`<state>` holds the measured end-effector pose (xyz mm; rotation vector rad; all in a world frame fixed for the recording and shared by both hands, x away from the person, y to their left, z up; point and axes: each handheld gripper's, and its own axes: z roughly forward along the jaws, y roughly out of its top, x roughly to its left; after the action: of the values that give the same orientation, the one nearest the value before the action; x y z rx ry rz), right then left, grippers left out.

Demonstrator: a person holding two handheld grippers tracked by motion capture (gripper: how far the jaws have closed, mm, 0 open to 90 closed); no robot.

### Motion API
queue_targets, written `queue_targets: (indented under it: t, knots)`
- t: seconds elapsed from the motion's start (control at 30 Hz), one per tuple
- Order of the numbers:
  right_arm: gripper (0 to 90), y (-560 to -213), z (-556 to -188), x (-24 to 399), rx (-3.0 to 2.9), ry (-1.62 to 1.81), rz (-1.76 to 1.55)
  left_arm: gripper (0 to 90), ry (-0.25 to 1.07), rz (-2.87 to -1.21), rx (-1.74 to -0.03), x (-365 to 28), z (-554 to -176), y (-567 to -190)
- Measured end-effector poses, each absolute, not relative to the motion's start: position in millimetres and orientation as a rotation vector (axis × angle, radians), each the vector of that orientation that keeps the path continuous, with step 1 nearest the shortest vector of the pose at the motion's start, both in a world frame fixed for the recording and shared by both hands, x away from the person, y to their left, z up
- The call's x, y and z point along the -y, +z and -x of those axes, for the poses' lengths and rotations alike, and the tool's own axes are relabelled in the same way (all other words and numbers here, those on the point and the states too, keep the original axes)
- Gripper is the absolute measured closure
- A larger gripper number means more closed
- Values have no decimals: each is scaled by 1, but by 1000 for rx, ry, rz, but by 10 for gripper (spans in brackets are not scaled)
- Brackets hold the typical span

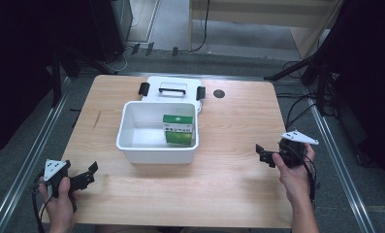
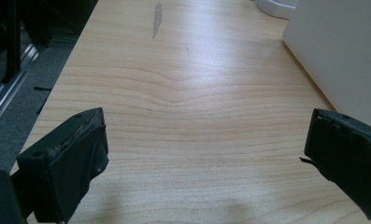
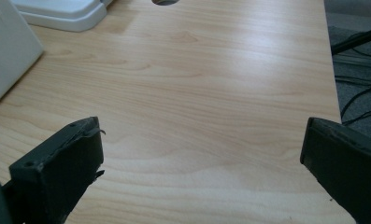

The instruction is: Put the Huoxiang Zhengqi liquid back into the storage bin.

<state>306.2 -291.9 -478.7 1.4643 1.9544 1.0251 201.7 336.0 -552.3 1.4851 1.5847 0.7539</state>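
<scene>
Two grippers rest low over the wooden surface [image 1: 229, 179] in the high view. The left gripper [image 1: 89, 175] sits at the near left corner in the person's left hand [image 1: 59, 199]. The right gripper [image 1: 262, 154] sits at the right side in the right hand [image 1: 292, 170]. Both are well apart from the white bin [image 1: 132, 145] at the middle. A green box [image 1: 178, 130] stands upright inside the bin, against its right wall. The bin's white lid [image 1: 173, 87] lies flat just beyond it, touching or nearly touching its far rim.

In the left gripper view, the left gripper's fingers [image 2: 66, 163] are spread wide with nothing between them but bare wood. The bin's wall [image 2: 342, 51] rises at the far right.

In the right gripper view, the right gripper's fingers [image 3: 61, 168] are likewise wide apart and hold nothing. The bin's wall [image 3: 5, 56] shows at the left, the lid's edge [image 3: 66, 16] beyond it.
</scene>
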Motion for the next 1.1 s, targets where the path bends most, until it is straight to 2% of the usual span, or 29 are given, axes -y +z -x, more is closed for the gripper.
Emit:
queue_targets:
  t: [0.5, 1.1]
  knots:
    - [0, -521, -261, 335, -1843, 1082, -1516, 6, 754, -1486, -1587, -336, -202, -552]
    - [0, -544, -232, 368, -1768, 1139, -1604, 5, 752, -1490, -1588, -335, -202, -552]
